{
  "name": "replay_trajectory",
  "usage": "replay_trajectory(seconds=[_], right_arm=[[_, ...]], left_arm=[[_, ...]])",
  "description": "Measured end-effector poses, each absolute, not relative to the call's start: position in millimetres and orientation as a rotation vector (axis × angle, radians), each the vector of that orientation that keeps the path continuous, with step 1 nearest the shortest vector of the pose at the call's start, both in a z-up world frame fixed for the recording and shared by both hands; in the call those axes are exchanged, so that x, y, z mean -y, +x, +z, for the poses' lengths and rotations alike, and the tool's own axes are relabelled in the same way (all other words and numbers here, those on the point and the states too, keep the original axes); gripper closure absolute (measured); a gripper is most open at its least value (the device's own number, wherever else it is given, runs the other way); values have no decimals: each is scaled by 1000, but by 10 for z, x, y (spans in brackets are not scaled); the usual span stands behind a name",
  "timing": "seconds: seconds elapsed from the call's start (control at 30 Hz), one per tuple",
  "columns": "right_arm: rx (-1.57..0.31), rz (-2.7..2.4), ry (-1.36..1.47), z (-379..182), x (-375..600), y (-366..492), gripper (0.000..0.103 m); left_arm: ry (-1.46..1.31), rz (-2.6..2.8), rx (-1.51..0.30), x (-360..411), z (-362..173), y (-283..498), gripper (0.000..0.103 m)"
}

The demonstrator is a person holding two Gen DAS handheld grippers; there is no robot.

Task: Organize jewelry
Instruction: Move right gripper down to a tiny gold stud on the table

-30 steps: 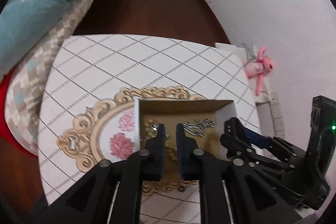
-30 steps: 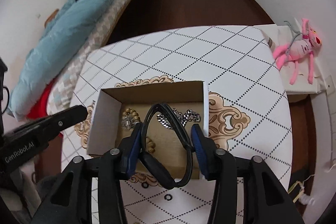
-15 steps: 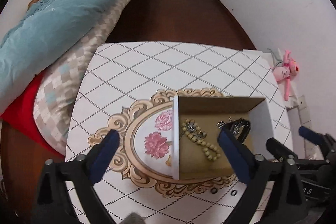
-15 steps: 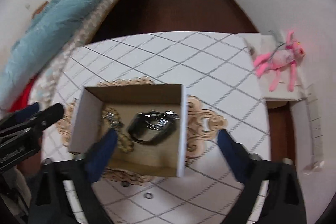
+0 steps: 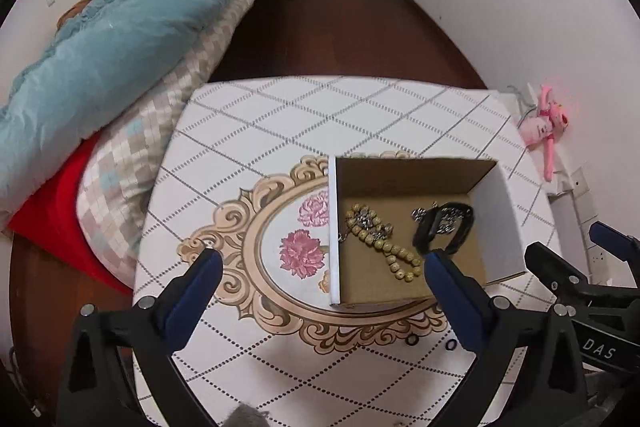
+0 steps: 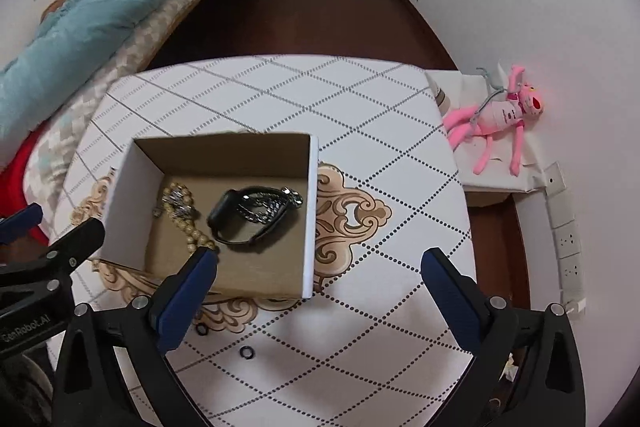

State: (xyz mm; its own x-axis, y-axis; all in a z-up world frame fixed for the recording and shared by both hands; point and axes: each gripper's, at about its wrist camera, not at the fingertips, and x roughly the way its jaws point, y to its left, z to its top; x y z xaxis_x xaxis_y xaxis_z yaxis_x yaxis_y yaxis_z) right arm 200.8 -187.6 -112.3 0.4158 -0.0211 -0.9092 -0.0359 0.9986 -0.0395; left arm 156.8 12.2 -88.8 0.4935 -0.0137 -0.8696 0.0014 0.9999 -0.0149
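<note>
Both grippers have drawn back and up from the cardboard box (image 6: 224,211) since a second ago, when the right one held the black watch over it and the left one's fingers were nearly together inside it. The watch now lies loose in the box. The left gripper (image 5: 320,287) has its blue-padded fingers (image 5: 192,291) spread wide, holding nothing, above the near edge of the surface (image 5: 320,115). The right gripper (image 6: 316,287) is likewise spread wide and empty, its left finger (image 6: 188,291) over the box's near wall.

The open box sits on the white, diamond-patterned surface, partly covering an ornate gold-scrolled oval print with pink flowers (image 5: 300,251). Inside it, at the left, a tan beaded bracelet (image 5: 384,247) lies in a loose strand with small silver pieces (image 6: 180,203) on its far end. At the right, the black watch (image 6: 244,219) rests on its side, its strap looped, with a silver chain (image 6: 276,203) tangled through and over it; the two touch. The beads and the watch lie near each other.

Two small black rings (image 6: 246,351) lie on the surface just outside the box's near wall.

Off the surface, a blue quilt (image 5: 112,47) covers a bed at the far left, and a pink plush toy (image 6: 500,115) lies on a low white ledge at the right.
</note>
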Motion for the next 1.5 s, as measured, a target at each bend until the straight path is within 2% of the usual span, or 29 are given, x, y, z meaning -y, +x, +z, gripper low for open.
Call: replay_trajectory(seconds=[0.2,0.33,0.67,0.77,0.83,1.07,1.13,1.27,1.3,1.5], right_arm=[[-1063,33,-38,-665,1854,1717,0],[-1056,45,-28,-561,1856,1437,0],[-1263,82,7,-1462,1801,559,0],[-1276,107,8,-1633,1714,410,12],[-1295,132,18,-1748,1643,343,28],[-1307,199,13,-1946,1408,269,43],[-1319,212,5,-2021,1344,252,57],[-1293,209,-48,-2044,1260,221,74],[-1292,216,-45,-2049,1258,217,90],[-1263,194,66,-1928,1545,278,90]], left_arm=[[12,9,-983,-167,-536,1275,0],[60,71,-1018,-204,-567,1012,0],[61,38,-1258,-385,-1582,353,0],[94,29,-1298,-376,-1800,232,0],[86,17,-1322,-383,-1888,189,0],[82,23,-1336,-433,-1978,129,0],[80,23,-1338,-446,-1990,126,0],[78,23,-1340,-485,-2004,140,0],[79,23,-1338,-485,-2001,149,0],[68,-23,-1290,-263,-1880,169,1]])
